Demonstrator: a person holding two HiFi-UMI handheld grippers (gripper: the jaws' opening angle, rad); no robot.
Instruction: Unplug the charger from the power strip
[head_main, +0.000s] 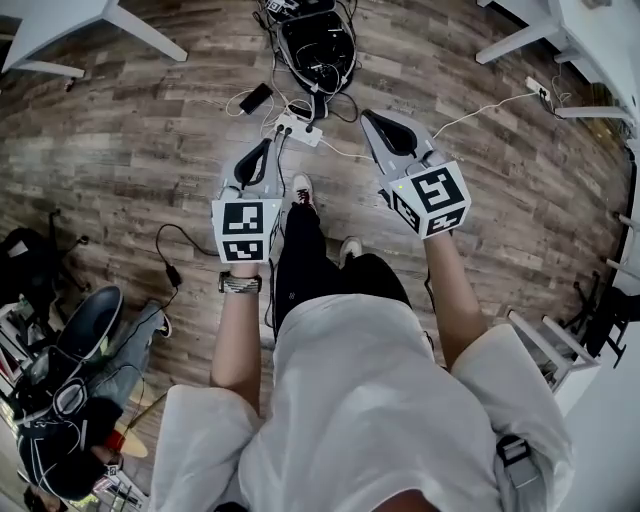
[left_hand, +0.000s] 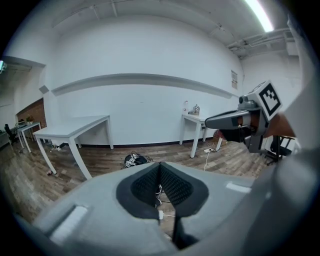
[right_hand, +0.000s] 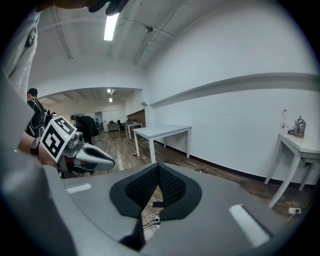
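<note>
A white power strip (head_main: 298, 129) lies on the wooden floor ahead of the person's feet, with dark plugs (head_main: 313, 120) and several cables in it. I cannot tell which plug is the charger. My left gripper (head_main: 270, 143) hangs in the air above the floor, just left of and nearer than the strip, jaws shut on nothing. My right gripper (head_main: 368, 117) is level with the strip on its right, jaws together and empty. In the left gripper view the closed left gripper (left_hand: 160, 166) frames a white piece of the strip (left_hand: 160, 214) below; the right gripper (left_hand: 212, 121) shows at the right.
A black bag (head_main: 318, 45) with tangled cords sits beyond the strip, and a black adapter (head_main: 256, 97) lies to its left. White tables (head_main: 60, 20) stand at the far corners. A second strip (head_main: 538, 92) lies far right. A seated person's legs (head_main: 130, 340) are at lower left.
</note>
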